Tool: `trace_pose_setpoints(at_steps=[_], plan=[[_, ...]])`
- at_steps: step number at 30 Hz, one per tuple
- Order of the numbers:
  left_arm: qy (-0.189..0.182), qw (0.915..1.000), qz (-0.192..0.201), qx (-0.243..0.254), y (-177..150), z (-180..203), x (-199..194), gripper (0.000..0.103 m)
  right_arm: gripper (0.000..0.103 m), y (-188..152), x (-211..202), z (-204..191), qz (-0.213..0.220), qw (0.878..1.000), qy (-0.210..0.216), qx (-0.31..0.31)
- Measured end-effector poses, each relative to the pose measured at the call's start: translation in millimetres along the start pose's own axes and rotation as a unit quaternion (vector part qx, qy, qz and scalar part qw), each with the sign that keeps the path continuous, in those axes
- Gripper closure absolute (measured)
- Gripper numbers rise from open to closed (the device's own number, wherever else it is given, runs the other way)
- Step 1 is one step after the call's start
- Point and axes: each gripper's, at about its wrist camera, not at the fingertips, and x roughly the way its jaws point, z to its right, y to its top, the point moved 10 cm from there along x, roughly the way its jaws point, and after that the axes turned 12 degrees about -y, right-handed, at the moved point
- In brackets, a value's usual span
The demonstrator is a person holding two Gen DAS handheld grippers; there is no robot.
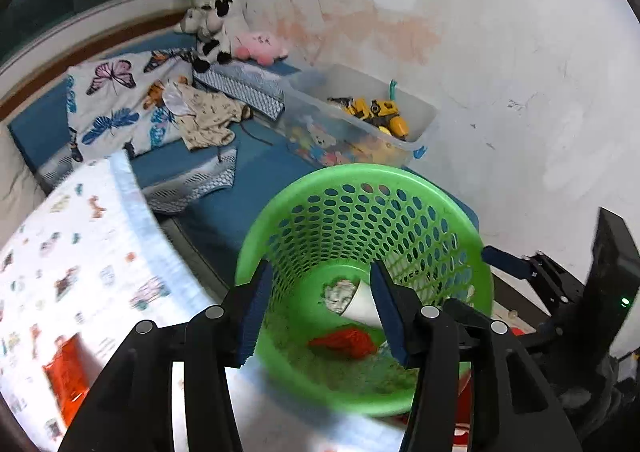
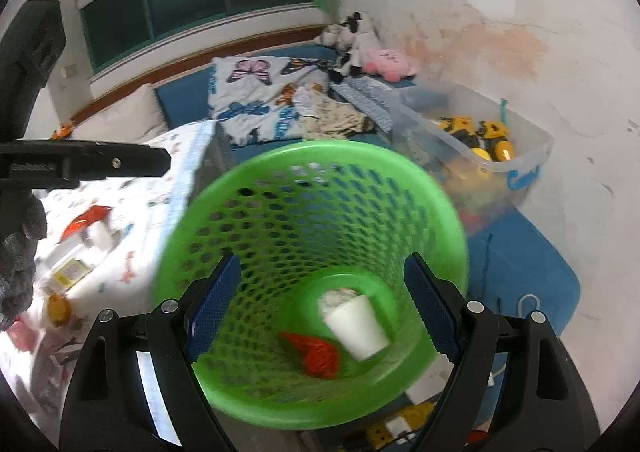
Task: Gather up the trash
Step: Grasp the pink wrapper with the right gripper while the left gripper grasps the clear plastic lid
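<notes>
A green perforated waste basket (image 1: 400, 180) (image 2: 304, 156) stands below both grippers. Inside it lie a white paper cup (image 1: 362, 306) (image 2: 358, 322), a crumpled grey-white wad (image 1: 338, 294) (image 2: 336, 298) and a red crumpled wrapper (image 1: 346, 342) (image 2: 316, 352). My left gripper (image 1: 320, 316) is open and empty above the basket's mouth. My right gripper (image 2: 320, 308) is open and empty over the basket too. More litter lies on the patterned sheet: an orange wrapper (image 1: 66, 376), a red-and-white piece (image 2: 90, 218) and a yellow-labelled packet (image 2: 70, 272).
A clear plastic bin (image 1: 416, 120) (image 2: 532, 140) of toys stands against the stained wall. A blue mattress (image 1: 260, 168) carries a butterfly blanket (image 1: 116, 100), clothes and plush toys (image 1: 218, 28). The right gripper's body (image 1: 560, 284) shows at right in the left wrist view.
</notes>
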Motion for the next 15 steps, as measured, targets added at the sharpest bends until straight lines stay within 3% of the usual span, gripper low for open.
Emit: trace_pose_setpoints(at_steps=[9, 15], plan=[[0.023, 0.9985, 0.046, -0.017, -47, -4, -106, 0.041, 0.02, -26, -49, -73, -0.002, 0.997, 0.075, -0.033], [0.038, 0.9962, 0.065, -0.043, -98, -16, -164, 0.04, 0.02, -62, -80, -139, -0.026, 0.988, 0.134, -0.067]])
